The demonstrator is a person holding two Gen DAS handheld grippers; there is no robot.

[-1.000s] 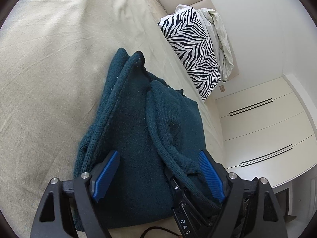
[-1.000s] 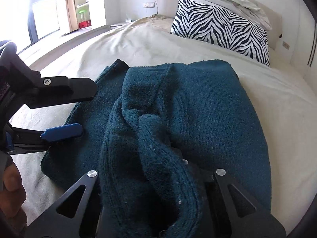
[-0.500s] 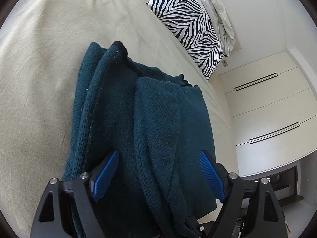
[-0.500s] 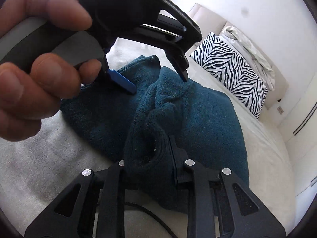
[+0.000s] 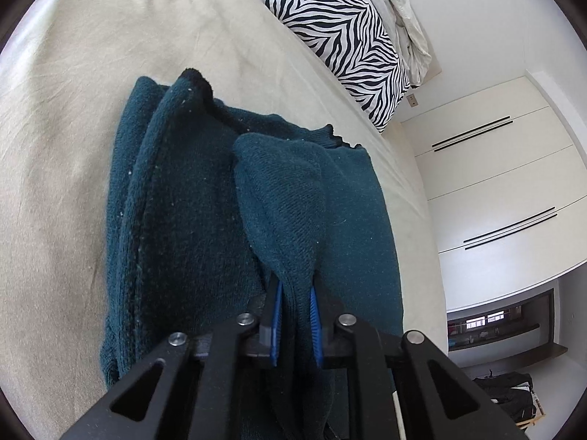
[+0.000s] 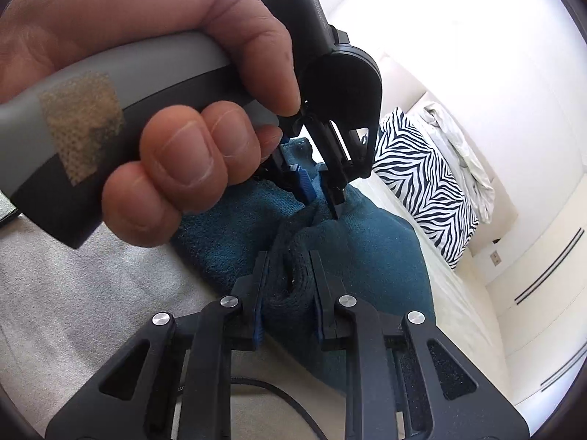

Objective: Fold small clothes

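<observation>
Two grippers pinch one raised fold of a teal garment on a bed.

The left gripper [image 5: 295, 317], whose jaws have just been closing, clamps a ridge of the single teal knitted garment [image 5: 190, 220], which lies partly folded on the beige bedsheet [image 5: 66, 110]. The right gripper [image 6: 288, 302] is closed on the same bunched edge, close beside the other; a hand [image 6: 154, 102] holds the left tool. The step appears to be taking hold before a fold; next, both must lift together and carry the edge across. One zebra pillow [image 5: 345, 33] stands beyond.
</observation>
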